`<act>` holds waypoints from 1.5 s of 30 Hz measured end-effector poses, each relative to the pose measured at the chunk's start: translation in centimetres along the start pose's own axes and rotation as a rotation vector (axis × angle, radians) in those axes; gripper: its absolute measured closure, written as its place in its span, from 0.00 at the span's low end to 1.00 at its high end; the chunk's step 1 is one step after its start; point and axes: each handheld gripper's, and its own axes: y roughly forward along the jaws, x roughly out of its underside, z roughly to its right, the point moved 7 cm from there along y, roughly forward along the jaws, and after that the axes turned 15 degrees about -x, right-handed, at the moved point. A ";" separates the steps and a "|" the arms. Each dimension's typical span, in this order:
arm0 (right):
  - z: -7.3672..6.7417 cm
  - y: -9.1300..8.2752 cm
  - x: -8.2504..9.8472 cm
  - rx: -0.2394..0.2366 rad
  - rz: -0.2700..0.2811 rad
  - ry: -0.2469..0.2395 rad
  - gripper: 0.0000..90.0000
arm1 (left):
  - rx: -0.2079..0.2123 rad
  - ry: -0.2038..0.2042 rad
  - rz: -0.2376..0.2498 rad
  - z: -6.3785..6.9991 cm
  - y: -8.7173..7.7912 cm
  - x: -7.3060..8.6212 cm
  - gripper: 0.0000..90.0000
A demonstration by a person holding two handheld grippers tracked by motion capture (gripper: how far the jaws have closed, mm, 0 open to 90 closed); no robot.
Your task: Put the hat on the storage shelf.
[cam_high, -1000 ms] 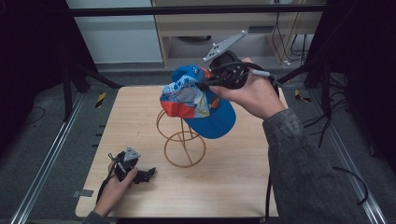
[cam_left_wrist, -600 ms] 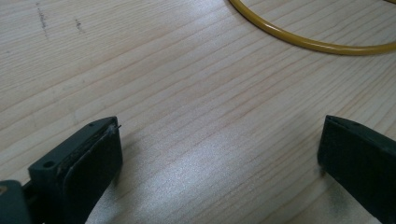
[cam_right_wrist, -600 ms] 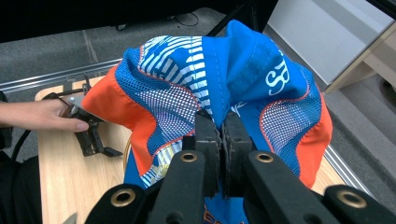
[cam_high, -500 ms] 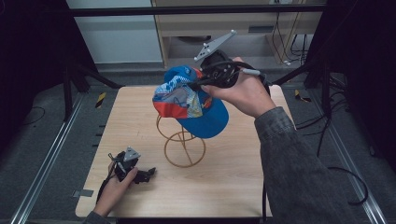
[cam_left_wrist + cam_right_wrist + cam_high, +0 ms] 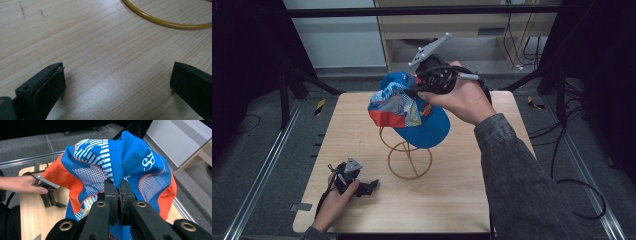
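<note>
A blue cap with orange and striped panels hangs in the air above a yellow wire stand on the wooden table. My right gripper is shut on the cap's fabric; in the right gripper view the cap bunches around the closed jaws of that gripper. My left gripper rests low on the table at the front left, open and holding nothing. In the left gripper view its fingers stand wide apart over bare wood, with the stand's yellow base ring ahead.
Metal rails run along the floor on both sides of the table. A shelf unit and cables lie beyond and to the right. Black frame legs stand at the back left.
My right gripper has carried the cap up and slightly back and left above the stand. The left gripper has stayed still.
</note>
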 end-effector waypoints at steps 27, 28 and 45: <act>-0.3 5.1 0.1 -0.045 -0.096 -0.010 0.97 | 0.002 0.002 0.000 0.0 0.0 0.0 0.00; -0.3 5.1 0.2 -0.044 -0.100 -0.011 0.97 | 0.002 0.002 0.000 0.0 0.0 0.0 0.00; -0.6 6.2 0.8 -0.048 -0.147 -0.023 0.96 | 0.002 0.003 0.000 0.0 0.0 0.0 0.00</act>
